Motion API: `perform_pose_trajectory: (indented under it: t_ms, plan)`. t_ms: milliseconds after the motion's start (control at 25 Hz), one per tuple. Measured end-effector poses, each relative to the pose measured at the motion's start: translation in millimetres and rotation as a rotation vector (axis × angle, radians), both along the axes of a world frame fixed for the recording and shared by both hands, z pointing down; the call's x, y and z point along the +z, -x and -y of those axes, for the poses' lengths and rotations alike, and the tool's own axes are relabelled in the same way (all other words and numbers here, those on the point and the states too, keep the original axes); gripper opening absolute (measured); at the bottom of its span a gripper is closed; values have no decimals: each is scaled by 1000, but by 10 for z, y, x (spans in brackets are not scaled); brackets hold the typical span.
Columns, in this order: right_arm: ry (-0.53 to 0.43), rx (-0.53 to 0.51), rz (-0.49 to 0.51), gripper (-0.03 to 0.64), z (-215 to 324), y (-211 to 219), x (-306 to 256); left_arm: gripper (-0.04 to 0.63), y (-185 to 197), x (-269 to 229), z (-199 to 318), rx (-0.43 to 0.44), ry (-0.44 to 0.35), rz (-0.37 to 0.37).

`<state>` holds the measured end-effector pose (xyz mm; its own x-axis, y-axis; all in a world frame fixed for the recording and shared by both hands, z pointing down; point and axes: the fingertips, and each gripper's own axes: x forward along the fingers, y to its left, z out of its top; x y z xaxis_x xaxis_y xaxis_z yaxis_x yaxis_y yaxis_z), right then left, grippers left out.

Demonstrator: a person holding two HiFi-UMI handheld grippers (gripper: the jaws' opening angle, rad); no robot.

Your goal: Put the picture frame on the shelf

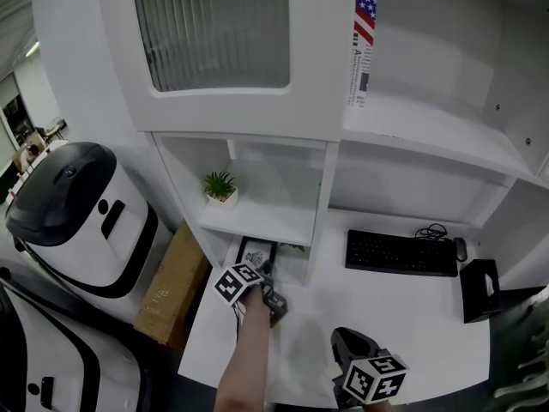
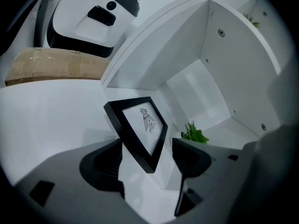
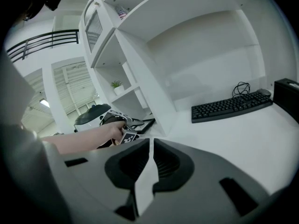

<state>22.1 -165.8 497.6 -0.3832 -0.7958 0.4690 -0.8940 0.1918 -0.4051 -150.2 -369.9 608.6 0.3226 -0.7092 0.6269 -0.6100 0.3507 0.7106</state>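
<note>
Black-edged, the picture frame (image 2: 138, 127) stands tilted on the white surface (image 1: 412, 307) inside the lowest compartment of the shelf unit (image 1: 322, 187), with a small green plant (image 2: 194, 134) just beside it. The left gripper (image 2: 148, 160) has its jaws released, spread wide either side of the frame's lower corner. The right gripper (image 3: 150, 160) hangs well back over the surface, jaws clenched on nothing, and a keyboard (image 1: 401, 252) lies beyond it.
</note>
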Motion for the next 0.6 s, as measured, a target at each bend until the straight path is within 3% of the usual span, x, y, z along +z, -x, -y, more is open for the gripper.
perform_pose_trajectory:
  t_ms: [160, 360, 600]
  plan:
    - [-2, 2, -2, 12, -14, -12, -4, 304, -35, 115, -87, 68, 68, 70]
    - [-3, 7, 0, 12, -26, -42, -7, 304, 90, 172, -143, 119, 85, 261]
    - [-3, 6, 10, 12, -34, -70, 4, 304, 218, -8, -282, 127, -10, 387]
